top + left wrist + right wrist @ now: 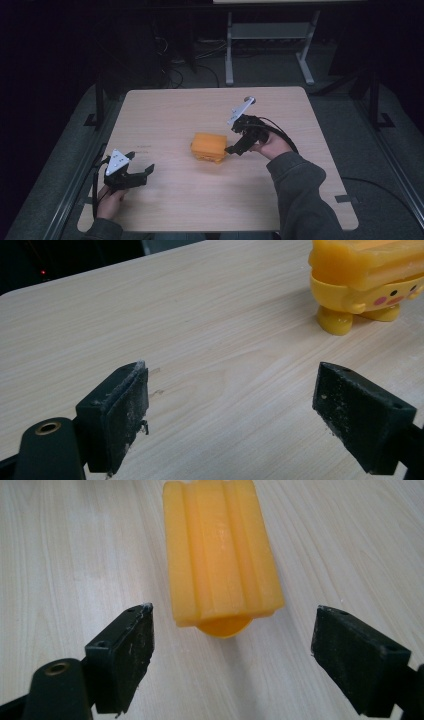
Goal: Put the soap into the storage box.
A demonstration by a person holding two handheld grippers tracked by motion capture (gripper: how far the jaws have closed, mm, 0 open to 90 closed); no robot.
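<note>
High view: I see the yellow toy box (209, 147) standing near the middle of the desk (165, 107), slightly toward its right edge. My right gripper (234, 148) sits just beside the box's right end, jaws apart. My left gripper (139, 174) rests near the front-left corner, well apart from the box, jaws also spread.

Left gripper view: open jaws over bare wood; the box stands on small rounded feet at upper right, with a painted face.

Right gripper view: the ribbed lid lies between my open jaws but ahead of them.

Risk, in my judgement: closing from here would catch only the near end, so the box could pivot or skid on its feet. The lid's smooth ribs may slip under the pads.
</note>
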